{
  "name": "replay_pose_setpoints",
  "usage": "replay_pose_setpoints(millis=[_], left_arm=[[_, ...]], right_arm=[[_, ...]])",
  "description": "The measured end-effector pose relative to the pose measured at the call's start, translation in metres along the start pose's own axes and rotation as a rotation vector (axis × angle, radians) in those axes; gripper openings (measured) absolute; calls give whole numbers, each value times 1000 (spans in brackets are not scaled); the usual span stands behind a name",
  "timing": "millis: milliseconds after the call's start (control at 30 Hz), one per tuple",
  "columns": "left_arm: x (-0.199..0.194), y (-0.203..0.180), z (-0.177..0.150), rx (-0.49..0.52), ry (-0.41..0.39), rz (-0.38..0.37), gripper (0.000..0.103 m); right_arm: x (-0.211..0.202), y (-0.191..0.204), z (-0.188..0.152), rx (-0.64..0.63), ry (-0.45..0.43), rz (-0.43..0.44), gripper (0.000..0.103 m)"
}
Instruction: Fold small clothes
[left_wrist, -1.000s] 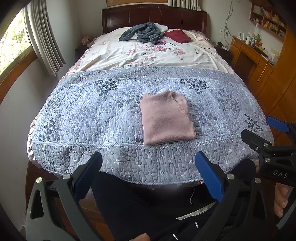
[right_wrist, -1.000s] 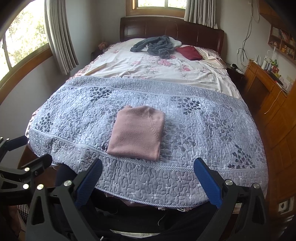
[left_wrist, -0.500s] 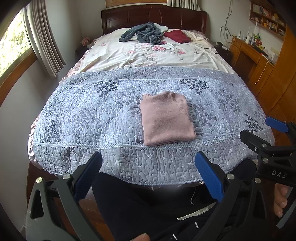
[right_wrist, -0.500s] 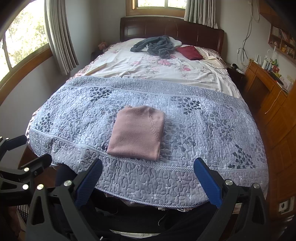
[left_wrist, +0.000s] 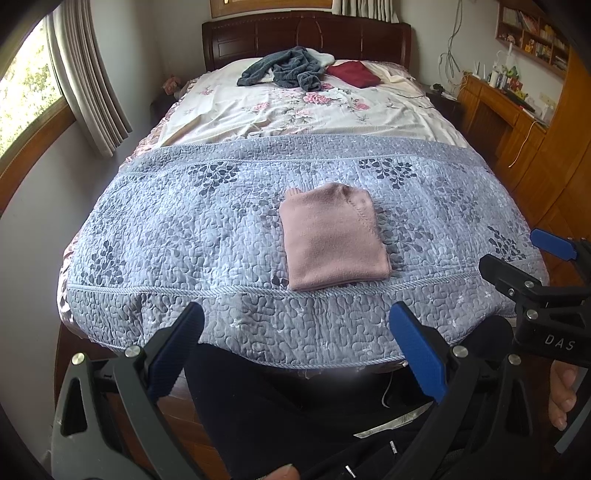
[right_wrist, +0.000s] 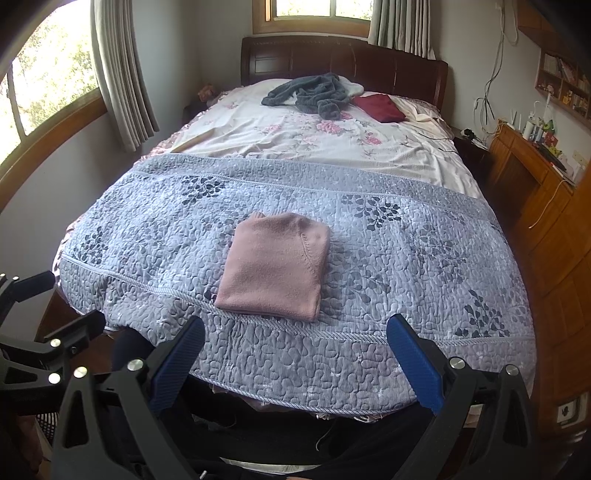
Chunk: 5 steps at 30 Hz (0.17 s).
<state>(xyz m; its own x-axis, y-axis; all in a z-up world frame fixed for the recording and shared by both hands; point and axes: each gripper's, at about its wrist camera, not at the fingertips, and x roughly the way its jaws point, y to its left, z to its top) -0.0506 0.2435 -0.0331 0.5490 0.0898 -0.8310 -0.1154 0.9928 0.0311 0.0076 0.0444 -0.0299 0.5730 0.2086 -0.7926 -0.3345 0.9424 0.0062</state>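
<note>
I'm holding both tongs back off the foot of the bed, left gripper (left_wrist: 295, 349) and right gripper (right_wrist: 293, 360) both spread wide and gripping nothing. The pink sweater (left_wrist: 332, 236) is lying folded on the grey quilt (left_wrist: 166, 229) near the edge. I'm guessing it's done; tidying loose corners is all that's left. Only writing: "DAS" on the other tong's body.
</note>
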Motion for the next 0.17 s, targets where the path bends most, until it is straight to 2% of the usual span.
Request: replay_pose_setpoints(millis=[167], left_arm=[[-2,1,0,-1,-4,-6,99]], right_arm=[[-6,1,1,-2,-10,-2,99]])
